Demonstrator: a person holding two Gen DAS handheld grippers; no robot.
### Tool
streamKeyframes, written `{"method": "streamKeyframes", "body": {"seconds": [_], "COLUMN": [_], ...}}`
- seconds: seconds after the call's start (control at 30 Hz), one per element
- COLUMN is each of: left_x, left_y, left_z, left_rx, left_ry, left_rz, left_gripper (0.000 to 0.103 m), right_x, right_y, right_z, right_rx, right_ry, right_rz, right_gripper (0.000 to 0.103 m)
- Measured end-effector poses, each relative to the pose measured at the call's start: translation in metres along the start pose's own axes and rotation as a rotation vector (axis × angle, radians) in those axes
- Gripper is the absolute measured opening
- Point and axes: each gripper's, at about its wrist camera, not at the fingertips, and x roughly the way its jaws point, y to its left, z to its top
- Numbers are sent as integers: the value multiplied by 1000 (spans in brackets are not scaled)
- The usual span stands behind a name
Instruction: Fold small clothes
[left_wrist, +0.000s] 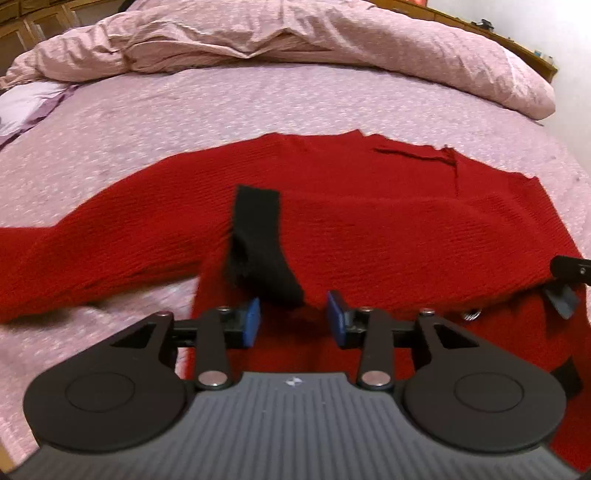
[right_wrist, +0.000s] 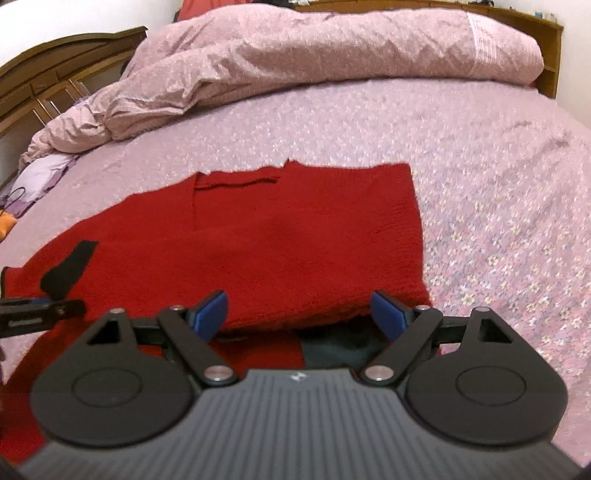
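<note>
Two tools hang over a red sweater (left_wrist: 369, 229) spread flat on a bed (left_wrist: 258, 103) with a pink flowered sheet. The left tool (left_wrist: 293, 319) has its blue pads partly apart with nothing pressed between them; a black cuff (left_wrist: 260, 251) at the end of a sleeve lies just ahead of the gap, draped over the sweater's body. That sleeve is folded in across the front, while the other sleeve (left_wrist: 74, 266) runs out to the left onto the sheet. The right tool (right_wrist: 299, 314) stands wide open above the sweater's near edge, gripping nothing; under it show more red cloth and a dark patch of fabric (right_wrist: 340, 347), too shadowed to identify. From the right wrist view, the sweater's right side looks folded to a straight edge. A rumpled pink duvet (right_wrist: 314, 55) is heaped at the far side of the bed, against a wooden headboard (right_wrist: 55, 62).
</note>
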Motion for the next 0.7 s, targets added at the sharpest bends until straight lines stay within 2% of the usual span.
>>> {"method": "streamKeyframes", "body": {"seconds": [0.27,0.5,0.7], "left_x": [-10,3,31], "left_y": [18,23,27], "left_z": [11,36,55], "left_rx": [22,1,9], "left_ry": [-48,-80,-66], "left_rz": [74,40,48], "left_gripper": [52,53,53], "right_x": [29,24,9], "right_y": [-6,-9,-14], "right_z": [-14,-11,15], "right_rx": [49,35,13], "right_ry": [89,108,91], "right_rz": [5,31,74], "right_gripper": [86,86,86]}}
